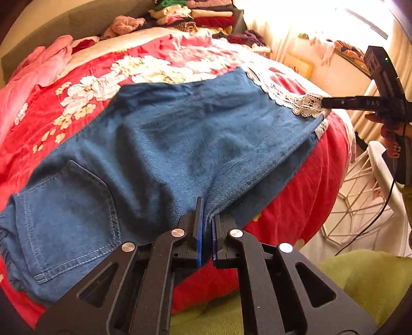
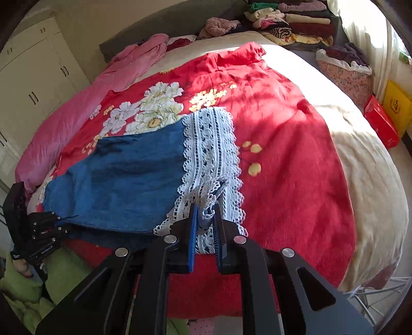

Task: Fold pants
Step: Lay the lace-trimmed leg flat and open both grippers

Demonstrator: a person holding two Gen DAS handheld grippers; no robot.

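Pants (image 1: 159, 144) lie flat on the bed (image 2: 365, 165), ahead of both hand-held grippers, over a red floral blanket (image 2: 283, 134). Left hand-held gripper (image 1: 207, 219) clenched on the denim near edge at the crotch seam. Right hand-held gripper (image 2: 206, 216) clenched on the white lace hem (image 2: 213, 154), bunched between its blue pads (image 2: 192, 232). Basket (image 2: 347, 74), far right of right hand-held gripper, holds dark clothes. Folded clothes stack (image 2: 291, 23) at the bed's far end. Bare blanket right of the lace; near bed edge runs just under both tools. Denim soft, stitched back pocket (image 1: 69, 221) left of left hand-held gripper
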